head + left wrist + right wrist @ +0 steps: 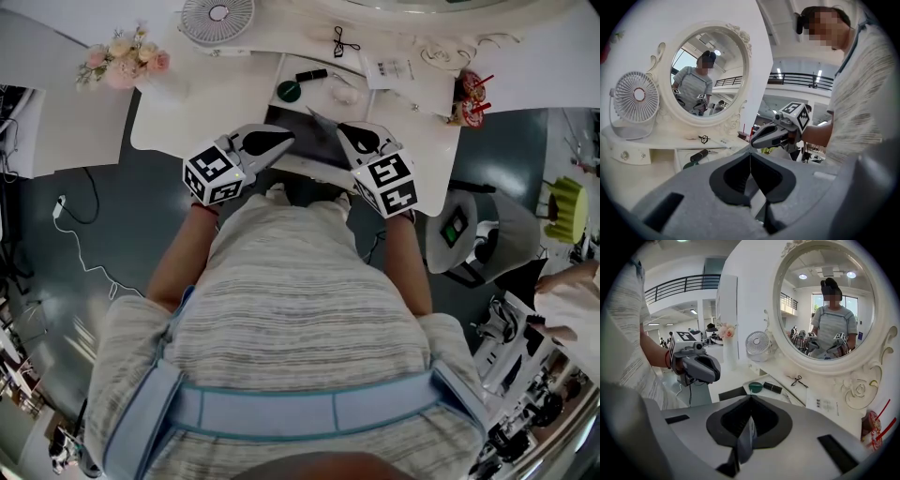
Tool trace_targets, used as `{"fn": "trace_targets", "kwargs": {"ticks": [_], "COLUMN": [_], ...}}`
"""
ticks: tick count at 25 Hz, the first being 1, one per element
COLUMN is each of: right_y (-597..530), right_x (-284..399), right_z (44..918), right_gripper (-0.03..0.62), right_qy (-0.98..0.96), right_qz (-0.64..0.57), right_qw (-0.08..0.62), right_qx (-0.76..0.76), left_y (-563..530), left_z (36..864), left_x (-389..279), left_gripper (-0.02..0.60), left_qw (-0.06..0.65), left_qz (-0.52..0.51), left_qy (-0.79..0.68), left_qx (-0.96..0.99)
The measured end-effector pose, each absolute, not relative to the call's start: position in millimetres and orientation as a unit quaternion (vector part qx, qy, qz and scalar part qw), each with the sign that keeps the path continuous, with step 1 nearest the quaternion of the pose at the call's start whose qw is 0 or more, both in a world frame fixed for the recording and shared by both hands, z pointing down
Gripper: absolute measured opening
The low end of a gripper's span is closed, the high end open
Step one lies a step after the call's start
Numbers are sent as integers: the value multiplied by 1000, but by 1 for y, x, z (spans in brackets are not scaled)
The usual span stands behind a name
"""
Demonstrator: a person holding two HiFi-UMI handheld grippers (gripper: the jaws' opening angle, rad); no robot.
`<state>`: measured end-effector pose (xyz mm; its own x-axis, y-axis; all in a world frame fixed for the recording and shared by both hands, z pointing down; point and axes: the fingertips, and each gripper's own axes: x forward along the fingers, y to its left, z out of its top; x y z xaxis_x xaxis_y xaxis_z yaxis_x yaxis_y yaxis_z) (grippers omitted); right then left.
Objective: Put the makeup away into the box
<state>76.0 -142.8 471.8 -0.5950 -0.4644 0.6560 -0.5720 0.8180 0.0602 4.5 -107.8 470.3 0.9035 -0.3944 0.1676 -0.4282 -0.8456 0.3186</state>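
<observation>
On the white vanity top lie a green round compact (289,91) and a black tube (311,75); the right gripper view shows the compact (755,387) and the tube (772,388) just past my jaws. A dark open box or drawer (314,141) sits at the table's front edge between the grippers. My left gripper (287,140) is shut and empty, held level at the box's left. My right gripper (343,127) is also shut and empty; it tilts down at the box's right and faces the left one (714,375).
A black hair clip (343,42) and a printed card (390,68) lie further back. A small fan (217,19), a flower bunch (122,58), a round mirror (827,301) and a cup with red straws (469,98) stand round the vanity. A chair (487,234) stands to the right.
</observation>
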Motion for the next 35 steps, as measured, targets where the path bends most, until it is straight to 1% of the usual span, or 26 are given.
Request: {"fn": "trace_targets", "kwargs": {"ticks": [10,18,25,35], "right_y": [-129,-114,-107,-131], "right_x": [31,0,-5,-4], "right_z": [504,530,563,583], "right_gripper": [8,8,8,8], "right_qy": [-894,-894,-884,-877], "right_qz": [81,48,34,65], "right_qw": [341,376,408,401], "right_qx": [279,238,227,256], "left_y": [-107,-108,-107,-107], "left_z": [473,476,480,483], "left_x": [-10,-23,-28,-24], "left_gripper": [14,14,15,15], "left_qw": [179,182,187,190], "left_qz": [50,49,53,60], "left_qy": [-231,-248,-254,-249], "left_qx": [955,950,947,948]}}
